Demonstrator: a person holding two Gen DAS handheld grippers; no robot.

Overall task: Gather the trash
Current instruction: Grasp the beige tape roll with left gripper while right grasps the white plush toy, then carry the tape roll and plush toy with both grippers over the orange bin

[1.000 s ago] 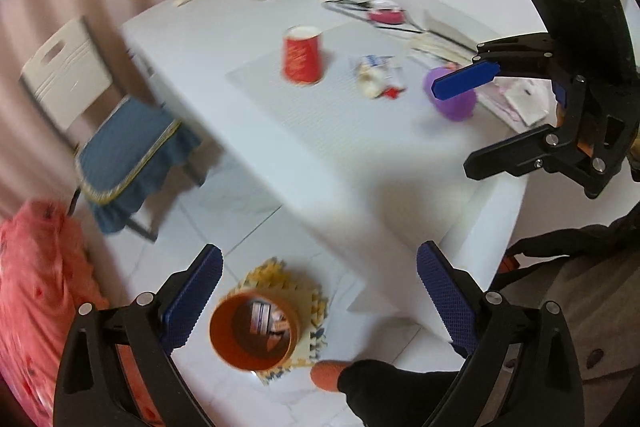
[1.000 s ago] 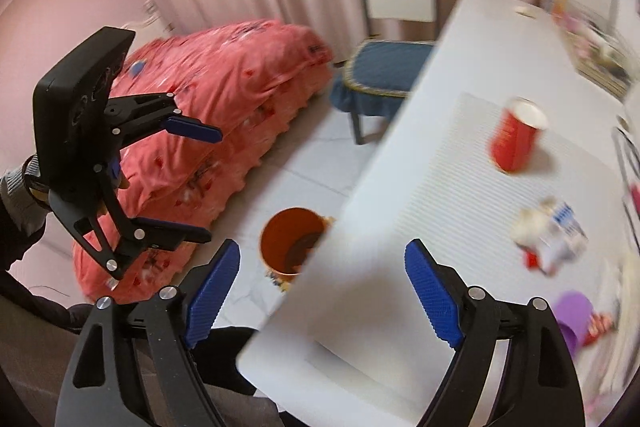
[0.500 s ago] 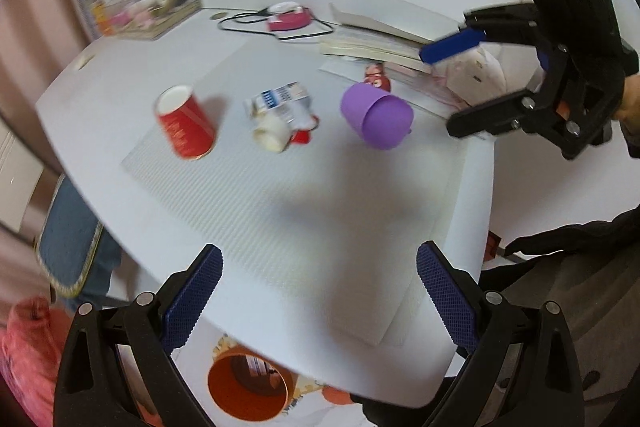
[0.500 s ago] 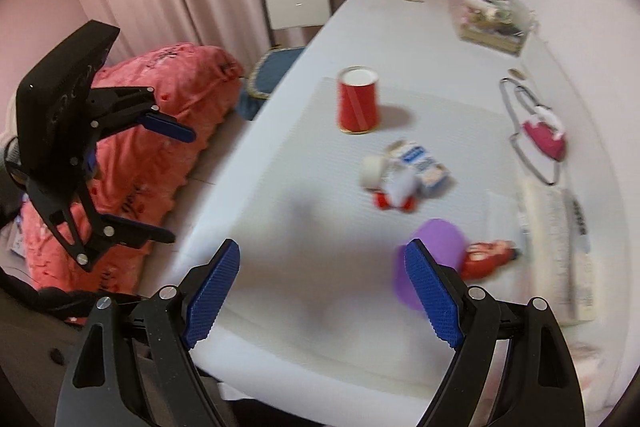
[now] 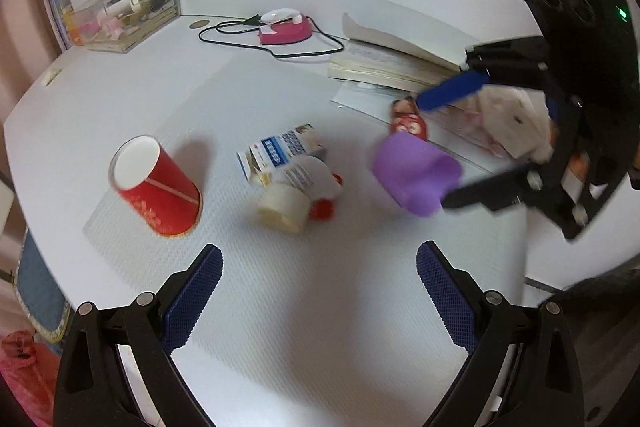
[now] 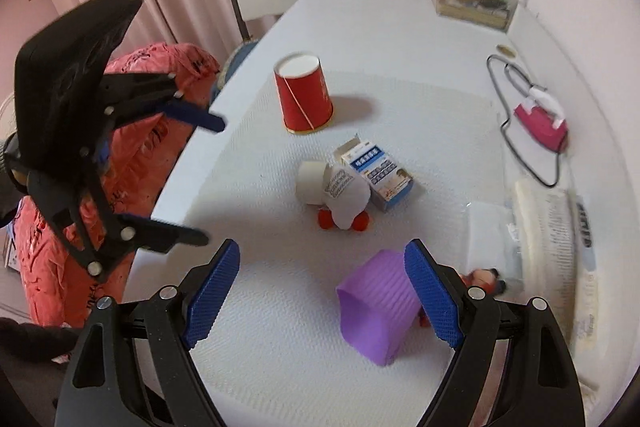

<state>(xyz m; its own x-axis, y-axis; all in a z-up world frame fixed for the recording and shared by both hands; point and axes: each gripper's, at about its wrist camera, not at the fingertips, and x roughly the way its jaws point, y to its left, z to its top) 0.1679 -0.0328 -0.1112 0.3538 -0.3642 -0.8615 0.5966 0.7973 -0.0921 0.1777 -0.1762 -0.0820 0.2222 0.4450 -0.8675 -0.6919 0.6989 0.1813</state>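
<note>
White table (image 5: 320, 327), ribbed mat. Red paper cup (image 5: 154, 185) upside down at 9 o'clock in the left wrist view. Small blue-and-white carton (image 5: 280, 153) at centre, touching a crumpled white cup (image 5: 294, 193). Purple cup (image 6: 378, 311) on its side at 6 o'clock in the right wrist view. Right gripper (image 6: 322, 293) released, jaws just been narrowing, purple cup partly between them, no pad contact. Left gripper (image 5: 320, 301) released, empty, above bare mat.

Right gripper (image 6: 322, 291) over white table (image 6: 400, 39), jaws just been closing, nothing gripped; purple cup (image 6: 374, 311) on its side near right pad. Beyond: crumpled white cup (image 6: 334, 187) touching blue carton (image 6: 378, 173), red cup (image 6: 304, 93) upside down. Left gripper (image 6: 204, 179) open at left.
</note>
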